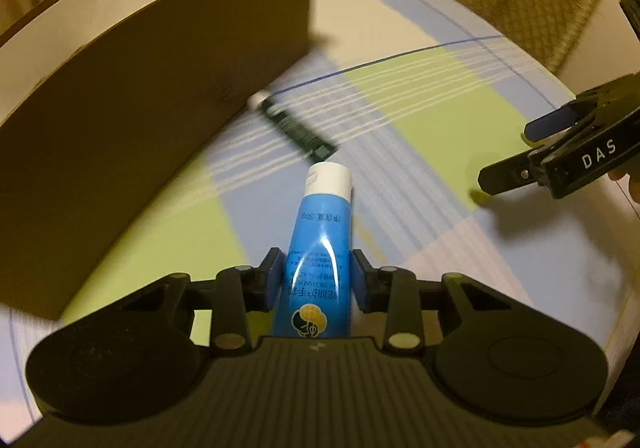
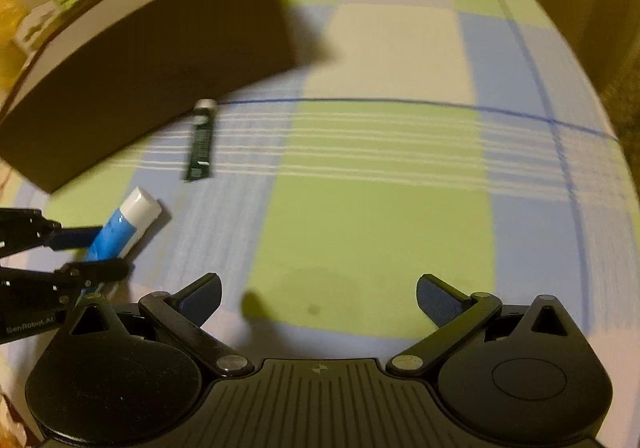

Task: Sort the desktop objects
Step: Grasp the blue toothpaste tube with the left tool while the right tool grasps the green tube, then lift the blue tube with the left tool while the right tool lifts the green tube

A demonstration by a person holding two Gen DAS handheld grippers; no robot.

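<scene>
Left wrist view: left gripper pinching the blue tube at its lower half, one pad on each flat side, white cap pointing away. Grip placed low on the body, probably so that the cap end stays free and can go first into the box. Tube seems to rest on the checked cloth of the bench, not clearly lifted yet. Beyond the cap, a dark green tube lying flat, its pale cap just beside the brown wall of the box. At the right edge, right gripper seen from the side, kept well apart from both tubes, likely to leave room for the left one.

Right wrist view: right gripper spread wide, nothing between the pads, only green cloth below. Seems to be waiting for its turn. At far left, left gripper around the blue tube, tube lying slanted. Green tube further on, near the box. Some items visible behind the box wall, too blurred to name.
</scene>
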